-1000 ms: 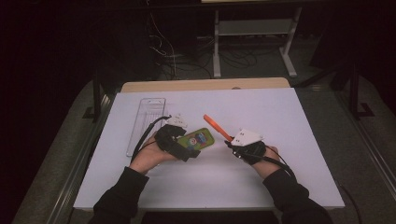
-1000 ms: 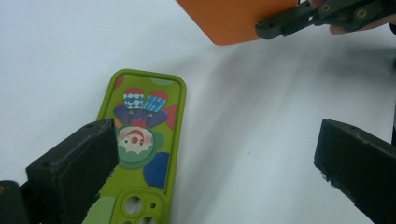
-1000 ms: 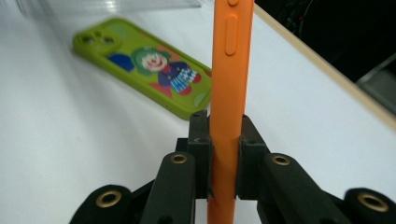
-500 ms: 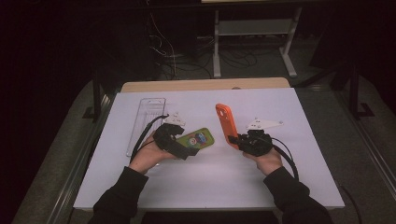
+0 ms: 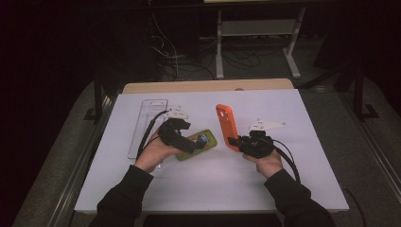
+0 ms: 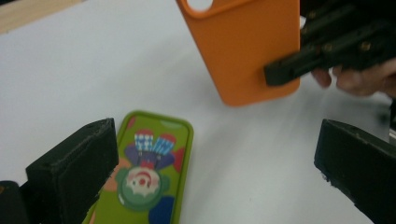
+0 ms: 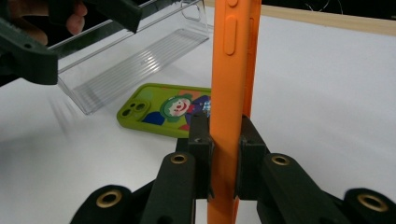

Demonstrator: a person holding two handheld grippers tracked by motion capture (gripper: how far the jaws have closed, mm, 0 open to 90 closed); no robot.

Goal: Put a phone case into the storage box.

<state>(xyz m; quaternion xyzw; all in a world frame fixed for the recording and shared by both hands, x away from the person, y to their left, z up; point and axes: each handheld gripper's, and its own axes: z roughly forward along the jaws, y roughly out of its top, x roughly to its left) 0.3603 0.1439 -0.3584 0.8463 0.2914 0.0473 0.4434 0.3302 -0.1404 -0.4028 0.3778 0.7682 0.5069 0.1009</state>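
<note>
So the right tongs point(image 5: 235, 142) were clamped on the bottom end of the orange phone case point(image 5: 226, 124), both pads squeezing it edge-on in the right gripper view point(image 7: 223, 154), with the case point(image 7: 232, 70) sticking straight up out of them. From above, the case ran from the tongs toward about 11 o'clock, lifted off the white table point(image 5: 283, 189). The left tongs point(image 5: 195, 146) were wide open and gripping nothing; in the left gripper view the two black jaws stood far apart with the green clown phone case point(image 6: 144, 177) lying flat on the table just beside the left jaw, and the orange one point(image 6: 243, 51) up at 12 o'clock with the other tongs pinching it. From above, the green case point(image 5: 201, 143) sat at roughly 9 o'clock from the orange one, near but not touching. A clear plastic tray point(image 5: 146, 123) lay over at 10 o'clock from the left hand point(image 5: 153, 153).
</note>
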